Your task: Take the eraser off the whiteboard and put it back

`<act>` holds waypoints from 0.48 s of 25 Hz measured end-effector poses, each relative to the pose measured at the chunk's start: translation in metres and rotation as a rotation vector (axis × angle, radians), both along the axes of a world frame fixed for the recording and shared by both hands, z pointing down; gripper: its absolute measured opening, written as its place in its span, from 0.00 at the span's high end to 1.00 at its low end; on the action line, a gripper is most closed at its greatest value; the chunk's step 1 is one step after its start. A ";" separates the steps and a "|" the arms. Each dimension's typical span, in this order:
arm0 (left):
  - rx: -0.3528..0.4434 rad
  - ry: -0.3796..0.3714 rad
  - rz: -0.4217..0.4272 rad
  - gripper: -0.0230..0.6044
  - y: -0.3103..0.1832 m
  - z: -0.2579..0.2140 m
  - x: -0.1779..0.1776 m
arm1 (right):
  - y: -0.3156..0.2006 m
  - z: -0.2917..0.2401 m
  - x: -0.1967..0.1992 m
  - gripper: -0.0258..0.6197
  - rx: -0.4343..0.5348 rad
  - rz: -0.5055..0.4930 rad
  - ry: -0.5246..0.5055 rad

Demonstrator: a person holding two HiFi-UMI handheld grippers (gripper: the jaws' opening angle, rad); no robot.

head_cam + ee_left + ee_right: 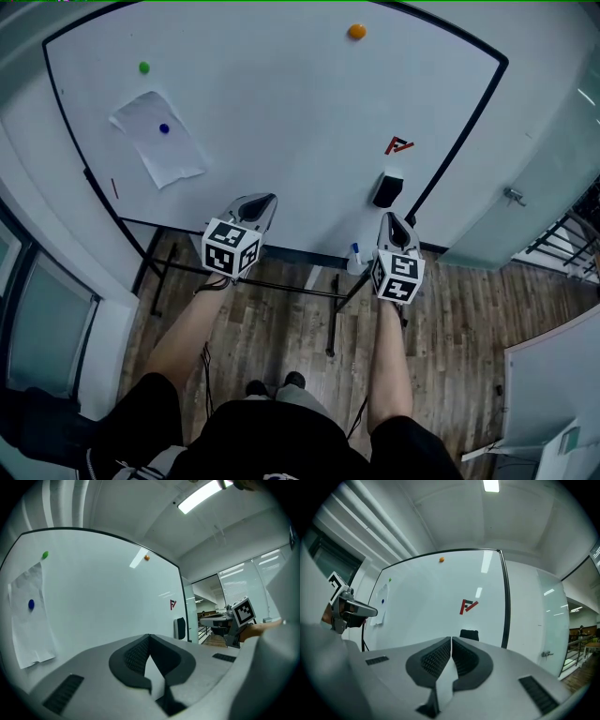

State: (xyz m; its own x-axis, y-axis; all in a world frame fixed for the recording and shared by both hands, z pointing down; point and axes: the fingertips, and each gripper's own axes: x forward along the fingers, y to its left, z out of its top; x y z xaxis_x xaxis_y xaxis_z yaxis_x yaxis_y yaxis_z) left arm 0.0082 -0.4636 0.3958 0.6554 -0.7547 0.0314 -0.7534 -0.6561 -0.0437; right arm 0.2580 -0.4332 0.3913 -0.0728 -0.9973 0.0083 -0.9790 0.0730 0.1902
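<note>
A black eraser (387, 188) sticks to the whiteboard (281, 122) near its lower right corner, under a small red mark (398, 145). My right gripper (393, 221) is shut and empty, its tips pointing at the board just below the eraser (469, 634). My left gripper (265, 202) is also shut with nothing in it, aimed at the board's lower middle; from it the eraser (179, 628) shows far to the right by the board's black frame.
A sheet of paper (159, 137) hangs on the board under a blue magnet (165, 128); green (143, 67) and orange (356, 31) magnets sit higher. A marker (355, 257) lies on the tray. The stand's legs (333, 319) are on wood floor; a glass wall (525, 187) is right.
</note>
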 end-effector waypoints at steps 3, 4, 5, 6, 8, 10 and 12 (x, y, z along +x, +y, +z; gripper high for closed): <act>0.001 -0.001 0.002 0.93 -0.007 -0.002 0.007 | -0.014 0.002 0.005 0.92 -0.009 0.001 0.000; 0.001 -0.002 0.003 0.93 -0.009 -0.001 0.009 | -0.018 0.003 0.005 0.92 -0.011 0.000 0.001; 0.000 -0.003 0.003 0.93 -0.012 -0.001 0.011 | -0.022 0.004 0.006 0.92 -0.011 0.003 0.004; -0.001 -0.002 0.003 0.93 -0.014 0.000 0.013 | -0.026 0.005 0.006 0.92 -0.010 0.006 0.008; -0.008 -0.001 0.004 0.93 -0.018 0.003 0.017 | -0.035 0.008 0.007 0.81 -0.017 0.004 0.007; -0.011 -0.004 0.003 0.93 -0.022 0.005 0.020 | -0.048 0.013 0.010 0.58 -0.044 0.001 -0.012; -0.012 -0.009 0.001 0.93 -0.026 0.007 0.021 | -0.059 0.019 0.016 0.56 -0.066 0.018 -0.037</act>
State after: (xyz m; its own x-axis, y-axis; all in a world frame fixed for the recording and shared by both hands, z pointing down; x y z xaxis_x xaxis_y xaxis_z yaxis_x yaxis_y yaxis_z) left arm 0.0295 -0.4899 0.4026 0.6561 -0.7533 0.0466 -0.7521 -0.6577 -0.0427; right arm 0.2742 -0.4922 0.4107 -0.0560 -0.9959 0.0716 -0.9865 0.0662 0.1495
